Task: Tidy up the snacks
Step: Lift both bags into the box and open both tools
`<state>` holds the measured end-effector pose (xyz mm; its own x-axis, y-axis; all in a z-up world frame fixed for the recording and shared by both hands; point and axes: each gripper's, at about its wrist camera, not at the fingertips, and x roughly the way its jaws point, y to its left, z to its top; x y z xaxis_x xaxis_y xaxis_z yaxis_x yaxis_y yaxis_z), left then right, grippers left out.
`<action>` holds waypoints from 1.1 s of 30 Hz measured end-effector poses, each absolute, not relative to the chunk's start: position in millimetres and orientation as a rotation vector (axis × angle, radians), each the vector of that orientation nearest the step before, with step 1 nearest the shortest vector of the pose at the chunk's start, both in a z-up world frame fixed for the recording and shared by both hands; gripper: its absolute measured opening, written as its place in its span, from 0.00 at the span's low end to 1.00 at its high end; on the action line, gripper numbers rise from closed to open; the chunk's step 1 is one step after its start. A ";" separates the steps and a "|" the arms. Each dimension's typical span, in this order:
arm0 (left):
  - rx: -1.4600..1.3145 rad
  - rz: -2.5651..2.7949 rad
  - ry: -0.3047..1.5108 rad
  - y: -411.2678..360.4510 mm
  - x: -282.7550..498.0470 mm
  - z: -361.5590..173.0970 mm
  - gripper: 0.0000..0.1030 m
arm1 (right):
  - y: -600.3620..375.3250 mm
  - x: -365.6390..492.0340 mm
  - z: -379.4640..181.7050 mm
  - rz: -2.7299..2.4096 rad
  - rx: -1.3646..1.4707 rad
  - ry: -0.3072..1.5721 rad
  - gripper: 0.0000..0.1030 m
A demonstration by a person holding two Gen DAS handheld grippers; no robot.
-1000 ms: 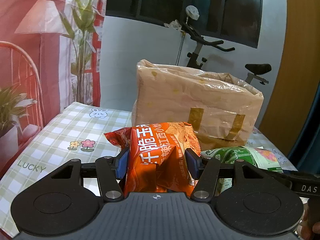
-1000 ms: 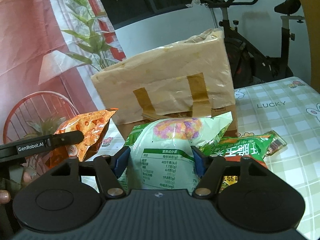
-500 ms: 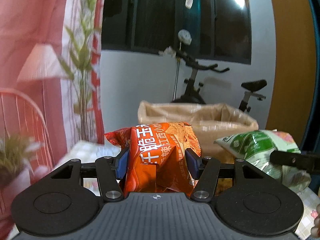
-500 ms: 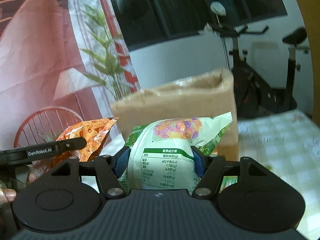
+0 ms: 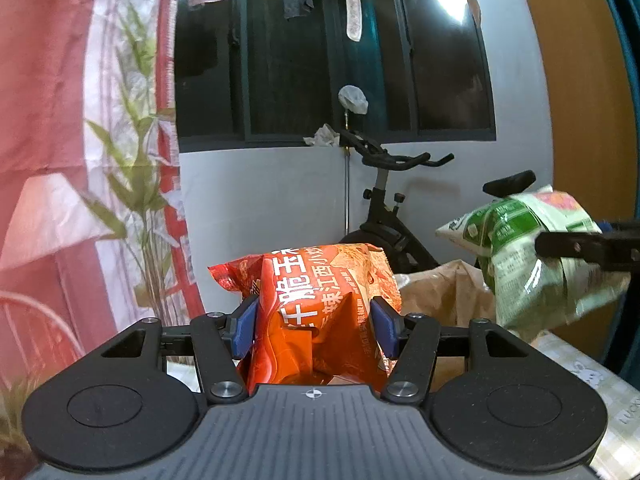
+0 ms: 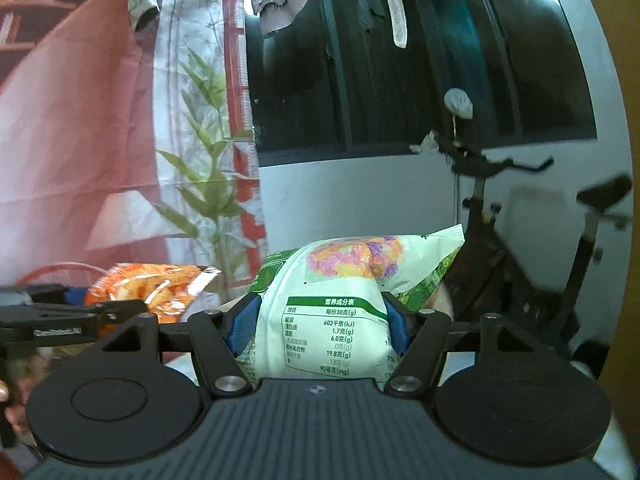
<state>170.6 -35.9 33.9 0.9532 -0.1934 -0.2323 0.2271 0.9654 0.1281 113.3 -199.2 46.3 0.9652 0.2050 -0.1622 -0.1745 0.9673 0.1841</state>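
The left claw is clamped on an orange snack bag, its blue pads pressing both sides. The right claw likewise pinches a green-and-white snack bag. Both bags hang in the air above the brown paper bag, beside an exercise bike.

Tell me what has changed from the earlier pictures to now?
Both tools have risen. The left tool lifted the orange snack bag and the right tool lifted the green-and-white snack bag up off the table, so the brown paper bag now sits low in the left wrist view. Nothing was let go: each tool still clamps its own bag as before.
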 end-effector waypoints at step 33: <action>0.373 -0.278 0.458 -89.4 316.9 -12.8 0.64 | -185.4 319.3 -15.8 0.233 -0.232 0.753 0.66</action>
